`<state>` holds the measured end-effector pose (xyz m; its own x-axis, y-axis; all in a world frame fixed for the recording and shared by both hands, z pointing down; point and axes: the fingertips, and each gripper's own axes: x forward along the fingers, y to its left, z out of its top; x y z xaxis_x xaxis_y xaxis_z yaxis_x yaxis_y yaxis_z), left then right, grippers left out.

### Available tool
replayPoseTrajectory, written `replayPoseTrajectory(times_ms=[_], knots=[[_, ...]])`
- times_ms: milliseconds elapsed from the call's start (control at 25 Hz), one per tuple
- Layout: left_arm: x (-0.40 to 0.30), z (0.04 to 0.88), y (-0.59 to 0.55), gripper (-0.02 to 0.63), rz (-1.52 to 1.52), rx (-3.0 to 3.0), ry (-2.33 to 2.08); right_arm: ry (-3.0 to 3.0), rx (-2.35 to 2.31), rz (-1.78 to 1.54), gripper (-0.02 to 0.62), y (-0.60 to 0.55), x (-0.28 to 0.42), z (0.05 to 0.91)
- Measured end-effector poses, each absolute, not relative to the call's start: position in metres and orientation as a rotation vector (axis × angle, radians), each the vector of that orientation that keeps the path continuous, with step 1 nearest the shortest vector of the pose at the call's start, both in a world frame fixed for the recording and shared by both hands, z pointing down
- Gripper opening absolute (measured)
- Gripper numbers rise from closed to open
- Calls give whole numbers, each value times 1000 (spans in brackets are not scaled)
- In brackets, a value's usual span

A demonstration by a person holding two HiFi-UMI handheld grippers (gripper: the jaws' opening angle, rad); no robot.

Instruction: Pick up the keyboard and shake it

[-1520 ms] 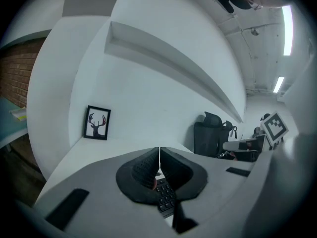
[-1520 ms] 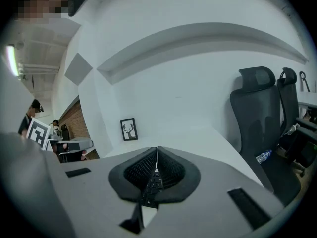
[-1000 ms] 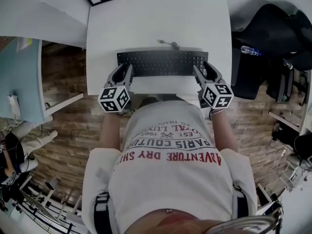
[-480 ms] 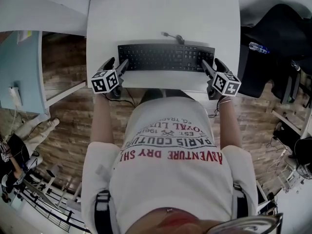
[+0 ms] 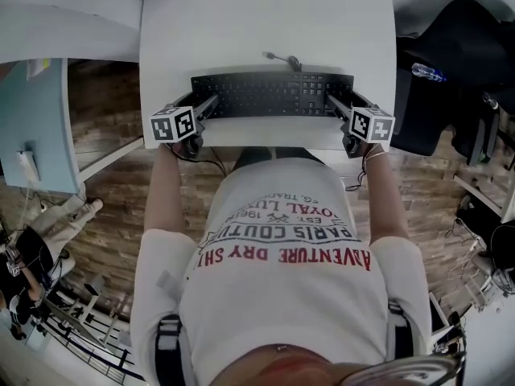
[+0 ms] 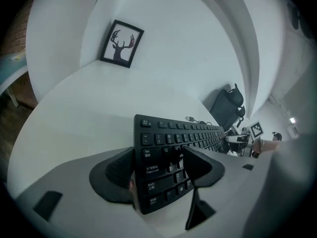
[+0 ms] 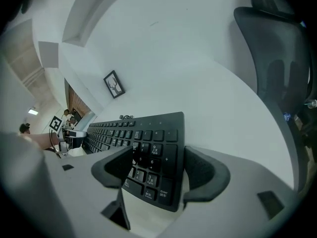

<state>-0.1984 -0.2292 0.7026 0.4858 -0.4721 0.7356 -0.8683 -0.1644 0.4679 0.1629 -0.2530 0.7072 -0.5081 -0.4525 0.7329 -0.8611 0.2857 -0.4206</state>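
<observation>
Keyboard [image 5: 272,95] lies flat on the white table [image 5: 265,22], long side parallel to the near edge, with a thin strip of bare table in front of it. The left gripper [image 6: 157,168] is at the keyboard's left end and its jaws have just been opening. They stand wide apart with the Tab/Caps/Shift/Ctrl corner between them, one jaw just off the short edge and the other over the keys. The pads are not clamped on it, though the left gripper view doesn't show whether they brush it. The right gripper [image 7: 157,170] mirrors this at the numpad end, jaws also just opened and spread wide. The numpad corner sits between them, one jaw just outside the short edge and one over the number keys, so nothing is gripped. Both grippers angle down and inward from the near corners of the table. The keyboard cable [image 5: 282,58] leaves the back edge near the middle. Behind the keyboard there is a lot of bare table, up to a framed deer picture [image 6: 121,43] at the far left corner. The left table edge is just outside the left gripper, with wood floor [image 5: 105,207] below. The right edge is just beside the right gripper, and a black chair [image 5: 451,71] stands close beyond it. The person's torso is right against the near edge
</observation>
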Motion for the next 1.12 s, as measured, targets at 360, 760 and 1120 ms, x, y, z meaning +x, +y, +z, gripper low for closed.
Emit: replayPoseTrajectory(times_ms=[360, 760, 1120], knots=[[-200, 707, -229, 318, 536, 1823, -1130, -2029, 1125, 1145, 314, -257, 162, 707], [-195, 686, -231, 318, 527, 1898, -1169, -2084, 1142, 1082, 313, -246, 165, 690], [-192, 592, -270, 318, 449, 2163, -1330, -2230, 1067, 704, 313, -264, 169, 622]])
